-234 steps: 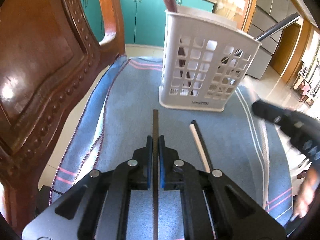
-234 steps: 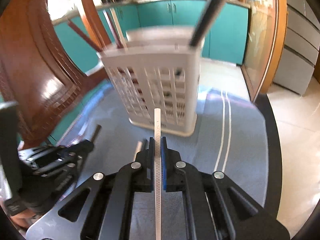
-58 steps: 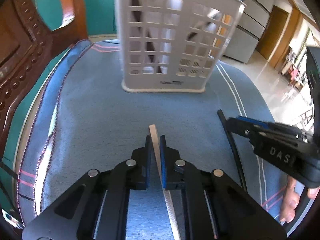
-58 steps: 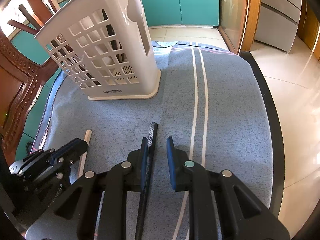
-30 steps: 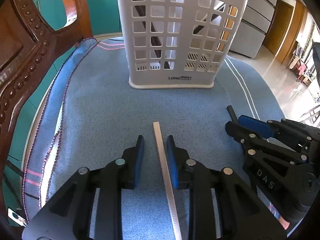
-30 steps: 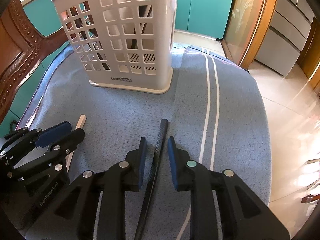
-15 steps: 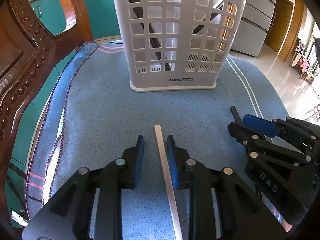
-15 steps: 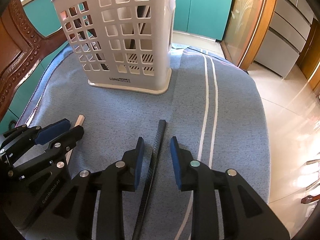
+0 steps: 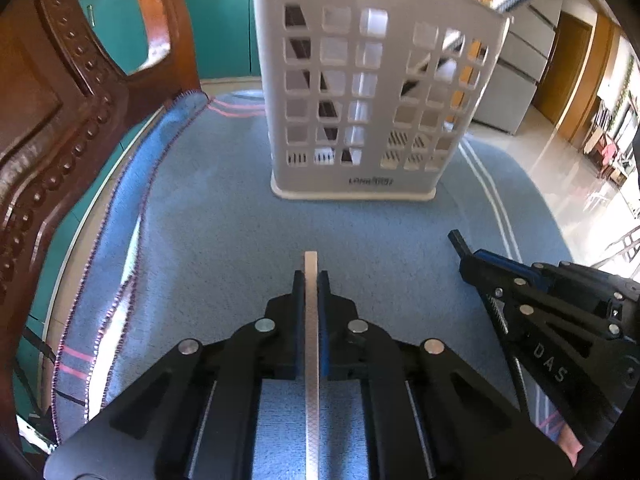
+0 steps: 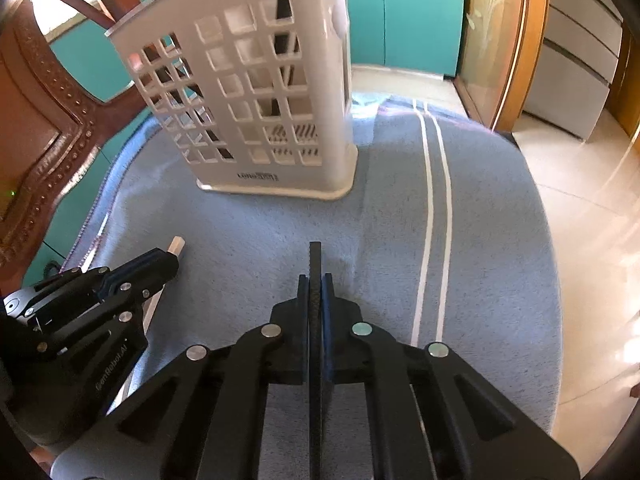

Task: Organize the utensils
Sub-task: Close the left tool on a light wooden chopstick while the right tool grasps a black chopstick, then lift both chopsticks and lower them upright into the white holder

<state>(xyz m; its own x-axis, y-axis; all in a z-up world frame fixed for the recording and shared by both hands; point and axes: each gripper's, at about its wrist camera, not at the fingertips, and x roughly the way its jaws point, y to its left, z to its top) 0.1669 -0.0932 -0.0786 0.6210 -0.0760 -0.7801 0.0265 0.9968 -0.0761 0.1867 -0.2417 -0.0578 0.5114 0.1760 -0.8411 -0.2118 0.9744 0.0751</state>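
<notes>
A white slotted utensil basket (image 9: pixel 372 104) stands upright on a blue cloth (image 9: pixel 224 232); it also shows in the right wrist view (image 10: pixel 260 96) and holds several utensils. My left gripper (image 9: pixel 311 276) is shut on a white chopstick (image 9: pixel 311 360) that points toward the basket. My right gripper (image 10: pixel 316 280) is shut on a black chopstick (image 10: pixel 315 264). The right gripper (image 9: pixel 472 258) shows at the lower right of the left wrist view, the left gripper (image 10: pixel 164 258) at the lower left of the right wrist view. Both are a short way in front of the basket.
A carved wooden chair (image 9: pixel 60 120) stands close on the left. The cloth has two white stripes (image 10: pixel 436 216) on its right side, and the table edge drops to a tiled floor (image 10: pixel 592 216). Teal cabinets (image 10: pixel 416 12) are behind.
Both grippers have closed on the chopsticks that lay between their open jaws half a second ago. Both views have shifted a little and are slightly blurred.
</notes>
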